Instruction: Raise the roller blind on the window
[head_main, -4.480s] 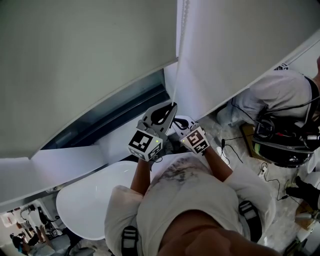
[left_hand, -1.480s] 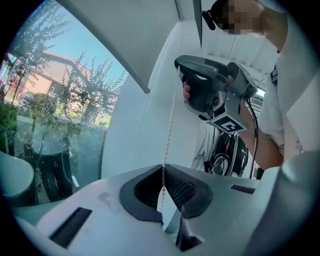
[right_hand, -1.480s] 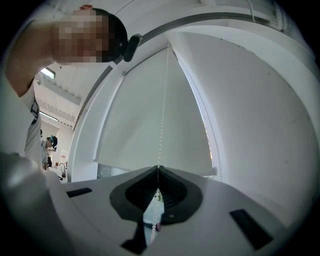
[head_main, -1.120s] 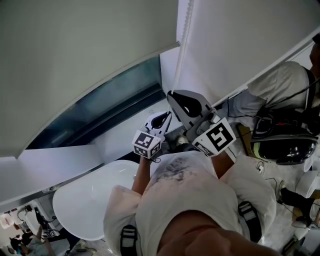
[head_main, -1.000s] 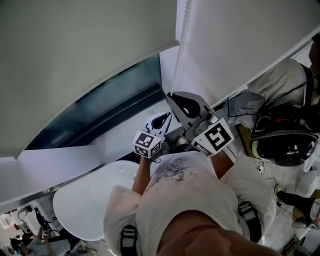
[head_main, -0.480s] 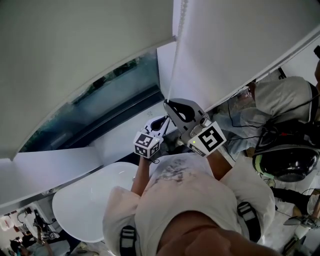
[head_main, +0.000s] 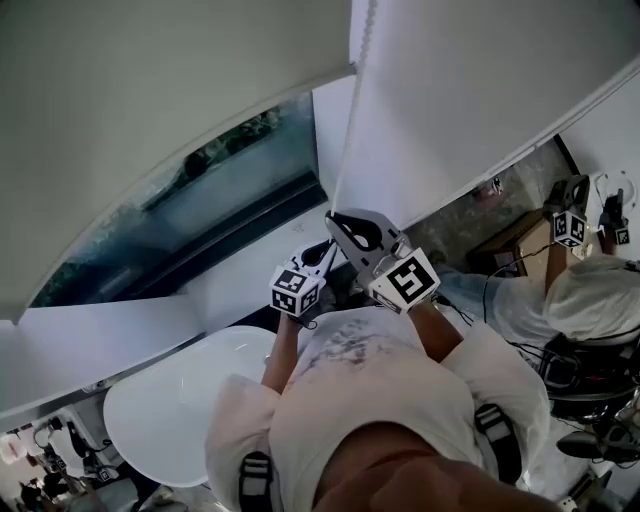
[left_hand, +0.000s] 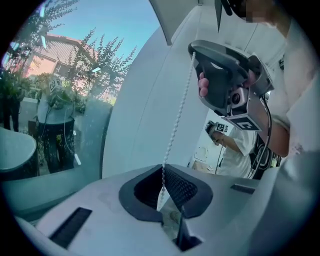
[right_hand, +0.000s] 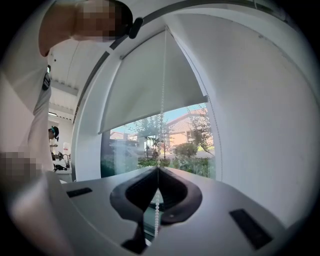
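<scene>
Hanging in the upper left of the head view, the roller blind (head_main: 150, 110) is seen partly raised, so that a band of window glass (head_main: 190, 205) is left uncovered under its lower edge. A second blind (head_main: 480, 90), white, fills the upper right, and the bead chain (head_main: 352, 120) runs down between the two. The right gripper (head_main: 338, 218) is held near the middle of that frame, and the left gripper (head_main: 322, 252) is found just below it, a little to the left. In the left gripper view the jaws are pressed together on the bead chain at the lower middle of the frame, and the chain can be followed from there up to the right gripper in the upper right. In the right gripper view the jaws are likewise clenched on the bead chain at the lower middle; the chain is stretched straight upward in front of the roller blind, and a short piece of beads is seen below the place where the jaws meet. Trees (right_hand: 150, 132) and a building (right_hand: 187, 122) are visible through the glass. Another person (head_main: 590, 300) in white is seen at the right edge of the head view, and a round white counter (head_main: 170, 400) lies in the lower left.
</scene>
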